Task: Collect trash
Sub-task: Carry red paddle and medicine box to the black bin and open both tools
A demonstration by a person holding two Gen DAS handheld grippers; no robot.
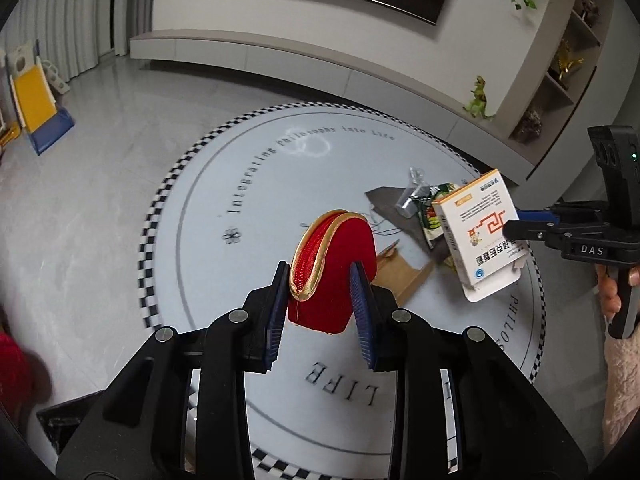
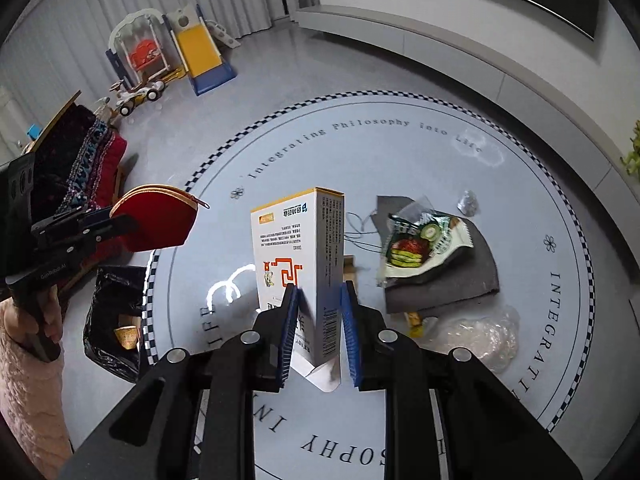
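My left gripper (image 1: 320,284) is shut on a red zip pouch (image 1: 334,268) with gold trim and holds it above the round rug; the pouch also shows in the right wrist view (image 2: 160,220). My right gripper (image 2: 318,300) is shut on a white and orange medicine box (image 2: 298,248), held upright above the rug; it also shows in the left wrist view (image 1: 478,232). A green snack wrapper (image 2: 424,246) lies on a grey cloth (image 2: 452,280) on the rug. A black trash bag (image 2: 114,320) stands open at the rug's left edge.
A round grey rug (image 2: 400,152) with a checkered border covers the floor. On it lie crumpled clear plastic (image 2: 480,336), a foil scrap (image 2: 468,202) and brown cardboard (image 1: 400,276). A toy slide (image 2: 200,52) stands far left. A low TV cabinet (image 1: 280,56) runs along the wall.
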